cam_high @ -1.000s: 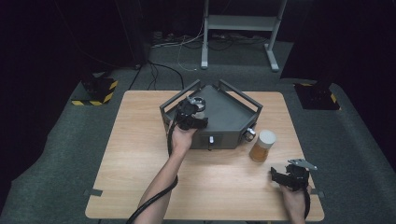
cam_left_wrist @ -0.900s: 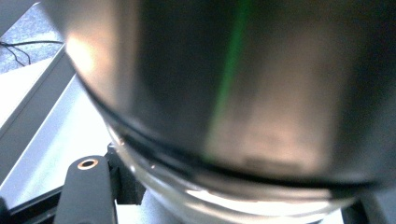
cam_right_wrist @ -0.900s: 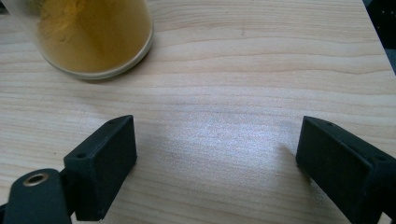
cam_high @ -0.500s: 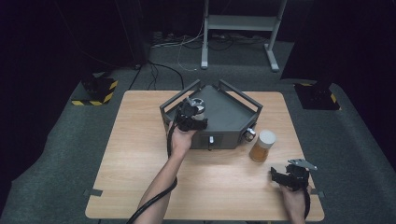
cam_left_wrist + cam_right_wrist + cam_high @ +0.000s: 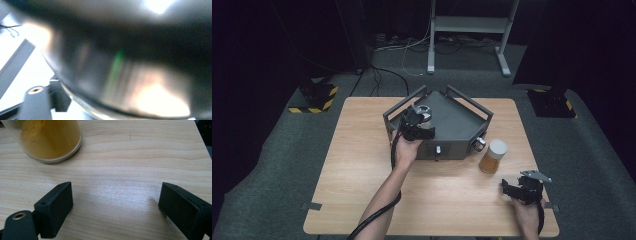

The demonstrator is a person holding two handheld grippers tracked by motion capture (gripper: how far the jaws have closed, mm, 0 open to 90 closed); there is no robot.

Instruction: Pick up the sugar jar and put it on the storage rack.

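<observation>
A dark grey metal tray (image 5: 462,125) with rails stands at the middle of the wooden table (image 5: 362,165). In its left part sits a shiny round jar (image 5: 425,112). My left gripper (image 5: 418,125) hovers right at that jar, and its jaws have just been opening. In the left gripper view the jar (image 5: 120,62) looms blurred between them, with one finger (image 5: 35,102) beside its rim. My right gripper (image 5: 508,189) rests low at the table's near right. Its jaws (image 5: 115,212) stand open over bare wood, a short way from a jar of yellow powder (image 5: 50,137).
The white-lidded powder jar (image 5: 492,156) stands just off the tray's right front corner. A silver knob (image 5: 478,143) and a small switch (image 5: 438,149) sit on the tray's front wall. Beyond the table are cables, a metal stand (image 5: 467,30) and dark floor.
</observation>
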